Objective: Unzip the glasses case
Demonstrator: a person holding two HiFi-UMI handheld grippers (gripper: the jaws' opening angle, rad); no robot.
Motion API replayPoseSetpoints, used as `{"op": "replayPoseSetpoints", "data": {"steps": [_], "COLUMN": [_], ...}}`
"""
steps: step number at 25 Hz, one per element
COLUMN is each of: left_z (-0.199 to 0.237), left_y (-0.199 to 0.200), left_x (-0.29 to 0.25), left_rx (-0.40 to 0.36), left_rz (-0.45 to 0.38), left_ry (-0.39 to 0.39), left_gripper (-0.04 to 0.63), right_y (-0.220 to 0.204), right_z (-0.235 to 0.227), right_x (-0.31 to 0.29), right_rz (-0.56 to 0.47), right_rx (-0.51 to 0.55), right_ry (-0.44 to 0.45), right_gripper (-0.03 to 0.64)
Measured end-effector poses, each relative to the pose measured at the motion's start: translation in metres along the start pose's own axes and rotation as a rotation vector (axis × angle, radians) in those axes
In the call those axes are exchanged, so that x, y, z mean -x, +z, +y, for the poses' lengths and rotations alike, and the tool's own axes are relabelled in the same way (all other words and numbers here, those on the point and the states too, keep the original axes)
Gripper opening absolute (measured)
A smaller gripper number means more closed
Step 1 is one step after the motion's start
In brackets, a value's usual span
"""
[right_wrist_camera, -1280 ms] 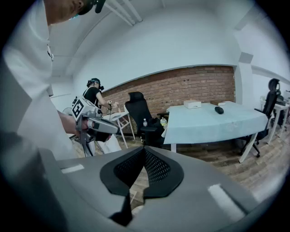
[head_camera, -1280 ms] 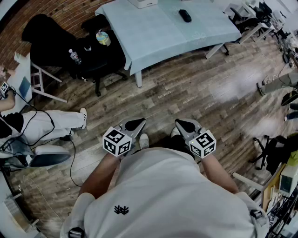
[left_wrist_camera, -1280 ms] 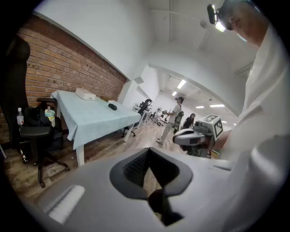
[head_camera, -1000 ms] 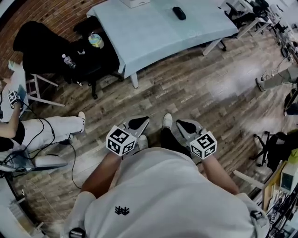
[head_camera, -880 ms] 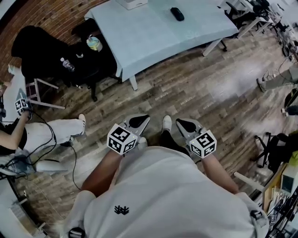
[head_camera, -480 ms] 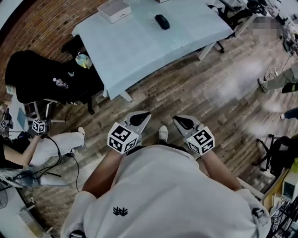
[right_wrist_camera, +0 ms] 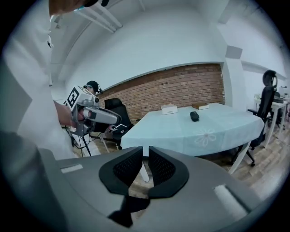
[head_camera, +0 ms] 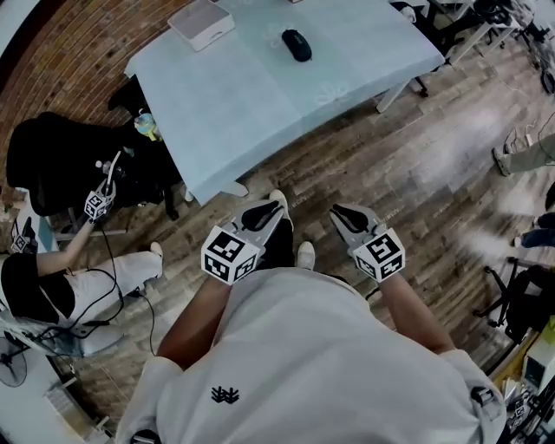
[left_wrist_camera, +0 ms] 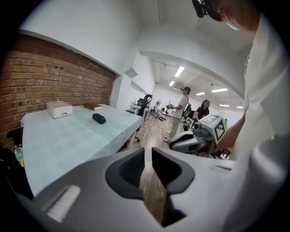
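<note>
- Clearly, the glasses case lies on the table, toward its far side, well apart from both grippers, with a white box farther left on the table.
- It is a small, dark, rounded oblong. It is likely light, with a semi-stiff shell, so it would probably slide on the table's smooth pale blue-green cloth unless pinned.
- No view shows the zip pull, which is too small to make out. The body should be held across its narrow width and the pull pinched at one end.
- The left gripper has its ribbed black pads drawn nearly together, a thin slit between them, holding nothing.
- The right gripper is likewise closed and empty, short of the table's near edge.
</note>
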State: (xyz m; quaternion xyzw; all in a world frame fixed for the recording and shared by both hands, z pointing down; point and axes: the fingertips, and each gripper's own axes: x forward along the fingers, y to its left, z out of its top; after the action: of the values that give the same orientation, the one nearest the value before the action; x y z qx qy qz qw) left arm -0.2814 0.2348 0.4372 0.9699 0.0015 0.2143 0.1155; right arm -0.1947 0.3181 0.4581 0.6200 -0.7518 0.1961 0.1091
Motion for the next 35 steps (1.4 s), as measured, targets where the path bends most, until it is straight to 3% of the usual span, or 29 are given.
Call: {"op": "replayPoseSetpoints", "data": {"steps": [6, 16, 21, 28, 35], "left_z": [0.058, 0.177, 0.233, 0.295, 0.331], "left_y": [0.044, 0.127, 0.151, 0.179, 0.190], "left_x": [-0.045, -0.130, -0.168, -0.238, -0.295], "left_rx": [0.007, -0.101, -0.085, -0.062, -0.048], "left_rz": [-0.011, -0.010, -0.007, 0.022, 0.117], "left_ry": [-0.009, -0.077, -0.054, 0.018, 0.090], "left_gripper": [0.098, 0.098, 0.098, 0.098, 0.098], "right_y": [0.033, 0.091, 0.104, 0.112, 0.107], "right_z": [-0.058, -0.165, -0.213, -0.292, -0.346], "right_x": [-0.028, -0.114, -0.155, -0.218, -0.271], "right_rz": [0.017, 0.059, 0.093, 0.133, 0.192], "right_rx": [-0.011, 0.032, 0.059, 0.070, 0.067], "right_ry": [-0.061, -0.169, -0.197, -0.155, -0.044], "right_gripper": [0.028, 0.035, 0.035, 0.035, 0.042]}}
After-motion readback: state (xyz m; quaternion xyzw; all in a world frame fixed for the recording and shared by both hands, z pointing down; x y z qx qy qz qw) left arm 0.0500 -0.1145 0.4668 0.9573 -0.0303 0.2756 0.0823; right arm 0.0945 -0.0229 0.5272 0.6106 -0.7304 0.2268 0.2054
